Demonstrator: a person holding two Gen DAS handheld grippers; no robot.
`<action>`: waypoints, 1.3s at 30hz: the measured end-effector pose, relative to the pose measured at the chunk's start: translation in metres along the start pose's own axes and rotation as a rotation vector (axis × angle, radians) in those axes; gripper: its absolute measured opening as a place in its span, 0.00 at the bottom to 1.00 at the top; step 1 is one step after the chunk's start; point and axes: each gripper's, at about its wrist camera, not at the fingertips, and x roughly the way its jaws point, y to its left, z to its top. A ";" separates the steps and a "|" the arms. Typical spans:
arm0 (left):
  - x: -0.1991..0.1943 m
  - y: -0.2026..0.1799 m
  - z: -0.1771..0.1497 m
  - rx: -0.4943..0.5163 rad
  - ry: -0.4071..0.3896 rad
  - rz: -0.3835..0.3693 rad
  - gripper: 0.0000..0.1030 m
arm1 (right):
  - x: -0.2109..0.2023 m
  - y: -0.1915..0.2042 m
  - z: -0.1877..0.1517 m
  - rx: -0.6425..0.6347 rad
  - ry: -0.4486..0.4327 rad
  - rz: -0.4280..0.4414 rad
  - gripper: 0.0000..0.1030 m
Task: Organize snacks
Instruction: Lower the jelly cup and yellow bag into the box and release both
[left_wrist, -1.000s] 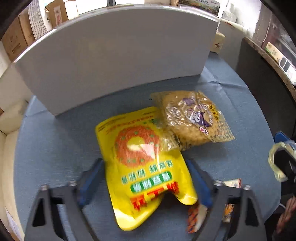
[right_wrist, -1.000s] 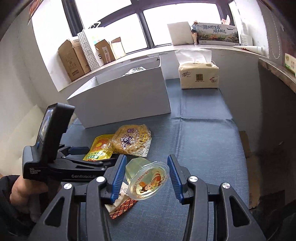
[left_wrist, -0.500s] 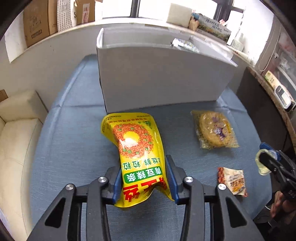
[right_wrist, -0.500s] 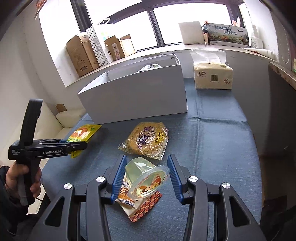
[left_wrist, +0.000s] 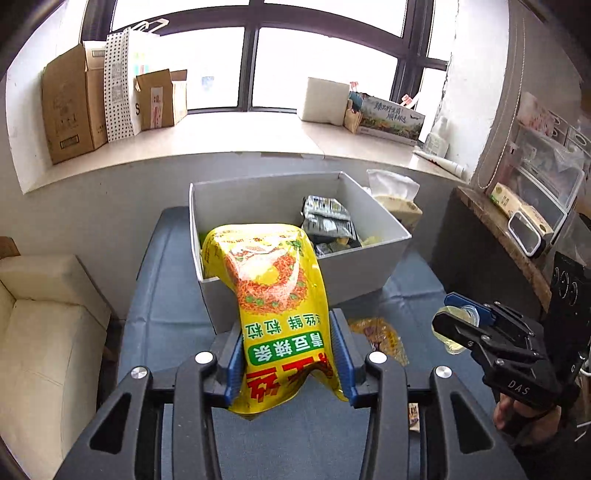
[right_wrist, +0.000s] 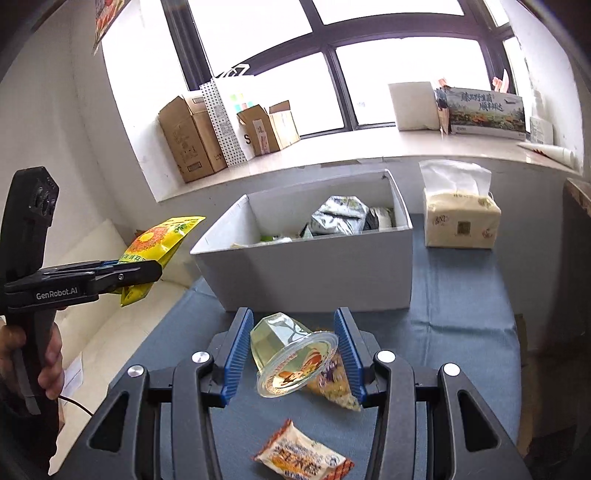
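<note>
My left gripper (left_wrist: 286, 354) is shut on a yellow snack bag (left_wrist: 275, 295) and holds it in the air in front of the open grey box (left_wrist: 369, 266). The bag also shows in the right wrist view (right_wrist: 155, 243), left of the box (right_wrist: 317, 273). My right gripper (right_wrist: 291, 354) is shut on a clear jelly cup (right_wrist: 291, 354), held above the blue table. The cup also shows in the left wrist view (left_wrist: 448, 332). Silver packets (right_wrist: 336, 218) lie inside the box.
On the blue tablecloth (right_wrist: 461, 317) lie a transparent bag of yellow snacks (left_wrist: 380, 336), partly hidden by the cup, and a small orange-edged packet (right_wrist: 303, 458). A tissue pack (right_wrist: 458, 218) stands right of the box. A cream sofa (left_wrist: 40, 325) is left; cardboard boxes (left_wrist: 70, 103) sit on the sill.
My left gripper closed on the yellow bag, lifted it off the table and raised it toward the box. My right gripper rose with the jelly cup still in it.
</note>
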 end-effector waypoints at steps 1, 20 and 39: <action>-0.001 0.001 0.009 0.000 -0.010 -0.001 0.45 | 0.003 0.004 0.009 -0.028 -0.008 -0.003 0.49; 0.159 0.033 0.099 0.017 0.081 0.040 1.00 | 0.142 -0.064 0.142 0.159 0.081 -0.030 1.00; 0.137 0.018 0.086 0.055 0.053 0.028 1.00 | 0.102 -0.050 0.134 0.108 0.010 -0.037 1.00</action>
